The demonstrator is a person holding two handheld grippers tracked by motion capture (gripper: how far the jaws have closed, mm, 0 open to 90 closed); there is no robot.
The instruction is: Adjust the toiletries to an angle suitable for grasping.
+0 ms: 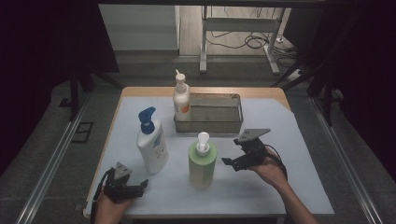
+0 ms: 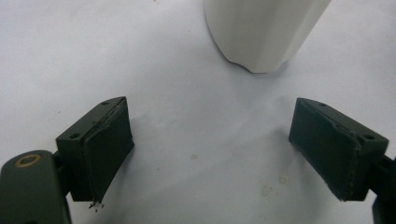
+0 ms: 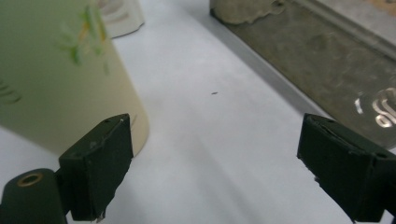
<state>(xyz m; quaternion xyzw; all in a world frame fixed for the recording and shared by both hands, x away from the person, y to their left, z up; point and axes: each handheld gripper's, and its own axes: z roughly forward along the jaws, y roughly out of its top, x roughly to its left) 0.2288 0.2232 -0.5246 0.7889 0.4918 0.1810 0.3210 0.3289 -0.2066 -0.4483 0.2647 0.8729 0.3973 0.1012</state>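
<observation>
The green bottle with a white pump top stands upright on the white sheet that covers the table, in the front middle, a little in front of the metal tray. The right gripper is just beside it, on its right side, with the jaws pointing at the bottle's body. From the high view I cannot tell whether a jaw touches the bottle. The right gripper view makes this clearer: the jaws stand wide apart with only the white sheet between them, and the green bottle rises behind the left jaw, off to the side of the gap, so nothing is held. This view also shows the wall of the metal tray close at the right.

The left gripper rests low at the front left corner of the table, in the person's left hand. Its own view shows the jaws wide apart and holding nothing, and beyond them the base of the white bottle. The high view shows that this white bottle has a blue pump. A smaller white pump bottle stands at the tray's left end.
</observation>
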